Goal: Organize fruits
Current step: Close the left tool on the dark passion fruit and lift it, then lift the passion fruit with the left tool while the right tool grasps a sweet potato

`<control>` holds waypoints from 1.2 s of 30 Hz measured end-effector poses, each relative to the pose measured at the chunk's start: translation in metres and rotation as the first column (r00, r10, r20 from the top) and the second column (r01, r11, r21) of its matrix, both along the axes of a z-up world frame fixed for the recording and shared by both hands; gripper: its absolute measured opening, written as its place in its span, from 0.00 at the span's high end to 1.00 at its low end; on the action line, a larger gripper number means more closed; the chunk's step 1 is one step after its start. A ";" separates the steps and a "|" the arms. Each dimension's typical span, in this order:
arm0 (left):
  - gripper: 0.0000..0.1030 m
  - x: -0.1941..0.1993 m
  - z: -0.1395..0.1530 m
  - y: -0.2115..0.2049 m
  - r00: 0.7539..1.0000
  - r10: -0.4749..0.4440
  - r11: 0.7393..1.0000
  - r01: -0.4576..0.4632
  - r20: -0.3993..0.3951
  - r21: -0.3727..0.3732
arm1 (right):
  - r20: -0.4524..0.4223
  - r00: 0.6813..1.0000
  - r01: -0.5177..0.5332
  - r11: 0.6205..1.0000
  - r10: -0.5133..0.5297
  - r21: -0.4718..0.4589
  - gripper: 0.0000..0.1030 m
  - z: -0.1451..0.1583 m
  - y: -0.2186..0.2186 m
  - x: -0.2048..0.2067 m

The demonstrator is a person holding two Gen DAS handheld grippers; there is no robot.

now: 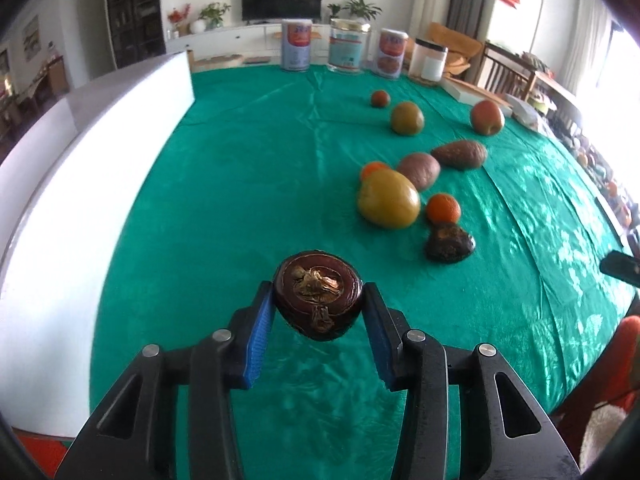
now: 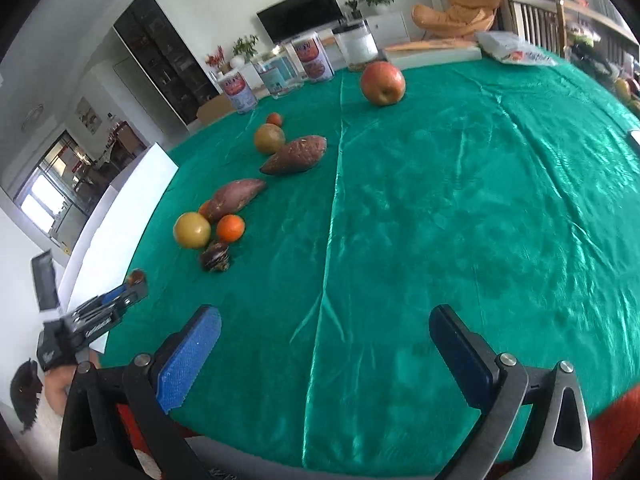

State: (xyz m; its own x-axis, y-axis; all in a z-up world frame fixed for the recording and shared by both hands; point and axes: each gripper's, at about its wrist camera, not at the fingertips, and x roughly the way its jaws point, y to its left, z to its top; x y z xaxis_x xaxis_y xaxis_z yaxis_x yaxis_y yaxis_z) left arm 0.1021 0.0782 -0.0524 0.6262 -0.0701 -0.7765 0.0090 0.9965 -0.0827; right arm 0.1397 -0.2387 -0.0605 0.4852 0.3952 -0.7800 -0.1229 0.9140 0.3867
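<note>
Dark-red mangosteen [image 1: 318,294] pinched at mid-girth between left gripper [image 1: 319,306] pads, above green cloth [image 1: 248,184]. Rind likely stiff, smooth, light: keep your squeeze moderate. Right gripper [image 2: 325,344] spread, empty.

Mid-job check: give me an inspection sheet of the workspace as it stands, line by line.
Surface: green cloth covering the table, creased, with a seam down the middle.
Job's things: dark water chestnut held in the left gripper; second chestnut, yellow-green fruit, tangerine, two sweet potatoes, smaller greenish fruit and small orange fruit in a loose line; apple apart at the far side.
Clutter: tins and jars along the far edge; white box; plastic bag.
Grippers: left shut on chestnut, lifted off cloth; right gripper open, empty.
Cables: nothing seen.
Surroundings: living room, TV, plants, chairs.
</note>
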 end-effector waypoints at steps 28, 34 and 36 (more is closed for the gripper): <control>0.56 -0.034 0.003 0.030 0.998 0.050 0.988 -0.053 -0.028 -0.142 | -0.380 0.802 -0.596 0.589 0.460 -0.546 0.45 -0.054 0.177 0.223; 0.56 -0.038 0.005 0.037 0.997 0.070 0.988 -0.072 -0.024 -0.137 | -0.325 0.878 -0.468 0.774 0.352 -0.427 0.60 -0.056 0.153 0.241; 0.56 -0.035 0.000 0.034 0.997 0.066 0.988 -0.071 -0.041 -0.141 | -0.307 0.891 -0.443 0.788 0.334 -0.427 0.50 -0.056 0.152 0.243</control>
